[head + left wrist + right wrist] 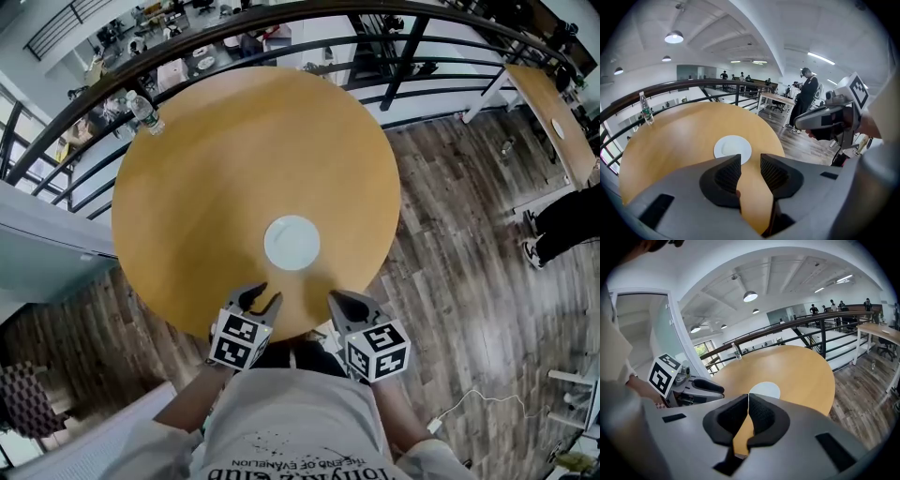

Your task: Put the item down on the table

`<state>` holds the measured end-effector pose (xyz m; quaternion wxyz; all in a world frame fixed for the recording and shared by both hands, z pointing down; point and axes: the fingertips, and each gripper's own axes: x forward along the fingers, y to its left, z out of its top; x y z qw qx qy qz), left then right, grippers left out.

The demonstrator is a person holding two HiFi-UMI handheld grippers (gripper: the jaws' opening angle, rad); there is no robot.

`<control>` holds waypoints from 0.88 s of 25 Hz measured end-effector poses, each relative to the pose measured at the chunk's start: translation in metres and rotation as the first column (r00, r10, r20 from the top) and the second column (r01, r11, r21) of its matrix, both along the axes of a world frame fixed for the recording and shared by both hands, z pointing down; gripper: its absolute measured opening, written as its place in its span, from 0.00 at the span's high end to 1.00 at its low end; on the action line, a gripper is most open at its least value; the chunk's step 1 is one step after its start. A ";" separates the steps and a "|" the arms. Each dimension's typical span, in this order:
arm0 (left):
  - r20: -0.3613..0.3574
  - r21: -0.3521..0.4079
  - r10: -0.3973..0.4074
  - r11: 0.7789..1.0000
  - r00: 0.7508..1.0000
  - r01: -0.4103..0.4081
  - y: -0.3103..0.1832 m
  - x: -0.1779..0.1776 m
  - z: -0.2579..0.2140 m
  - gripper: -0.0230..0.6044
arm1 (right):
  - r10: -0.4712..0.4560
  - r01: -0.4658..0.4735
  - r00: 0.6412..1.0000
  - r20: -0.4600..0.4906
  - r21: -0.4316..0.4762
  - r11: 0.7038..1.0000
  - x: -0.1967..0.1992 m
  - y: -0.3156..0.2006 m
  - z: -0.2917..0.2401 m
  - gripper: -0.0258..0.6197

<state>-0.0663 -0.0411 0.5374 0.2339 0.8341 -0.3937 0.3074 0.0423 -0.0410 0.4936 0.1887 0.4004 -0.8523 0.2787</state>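
A white plate (292, 243) lies flat on the round wooden table (234, 141), a little toward the near side; it also shows as the plate (732, 148) in the left gripper view and the plate (765, 390) in the right gripper view. Both grippers hover at the table's near edge, short of the plate. My left gripper (263, 296) has a gap between its jaws and nothing in it (750, 161). My right gripper (335, 300) has its jaws together and empty (748, 397).
A plastic bottle (143, 112) stands at the table's far left rim. A dark curved railing (309, 19) runs behind the table. A desk (553, 112) and a person's legs (562, 225) are at the right. A white cable (478, 401) lies on the wooden floor.
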 end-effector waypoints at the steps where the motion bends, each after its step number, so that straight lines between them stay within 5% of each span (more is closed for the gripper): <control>1: 0.021 0.019 0.012 1.000 1.000 -0.013 0.004 -0.001 -0.004 0.74 | -0.002 0.002 1.000 0.000 0.004 1.000 -0.002 0.003 -0.003 0.92; 4: 0.057 0.056 0.036 0.998 0.998 -0.039 0.012 -0.001 -0.013 0.82 | -0.004 0.004 1.000 -0.003 0.015 1.000 -0.007 0.010 -0.008 0.92; 9: -0.021 0.047 0.007 0.999 1.000 -0.006 0.014 -0.002 -0.025 0.90 | -0.018 0.019 1.000 -0.004 0.033 0.999 -0.016 0.013 -0.014 0.92; 22: -0.052 0.071 0.003 0.997 0.999 0.001 0.022 -0.002 -0.047 0.93 | -0.028 0.027 1.000 0.001 0.059 0.998 -0.023 0.015 -0.025 0.92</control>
